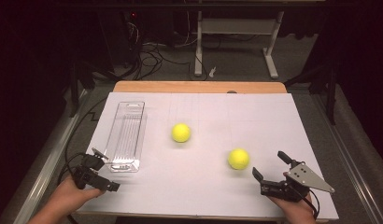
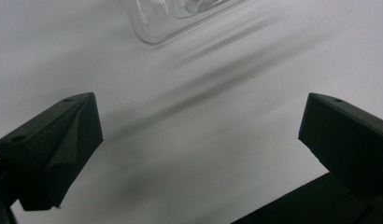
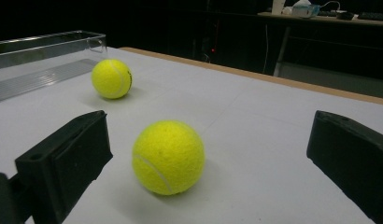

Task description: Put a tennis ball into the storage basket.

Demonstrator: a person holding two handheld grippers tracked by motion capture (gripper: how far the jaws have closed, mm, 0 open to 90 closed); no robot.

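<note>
The right gripper [image 1: 271,168] held its fingers wide, just short of the near tennis ball [image 1: 238,158] on the white surface [image 1: 203,186]. The left gripper [image 1: 105,169], fingers wide, sat beside the clear tray [image 1: 127,135]. No writing was legible.

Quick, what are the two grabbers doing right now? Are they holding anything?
Left gripper: open, holding nothing, near the clear tray.
Right gripper: open, holding nothing, jaws wide in front of the near tennis ball.

Table [image 1: 199,186] seen from above, facing forward. Left gripper view aimed down, close to the tray [image 2: 180,18]. Right view low; balls [image 3: 168,156] shared with high view.
</note>
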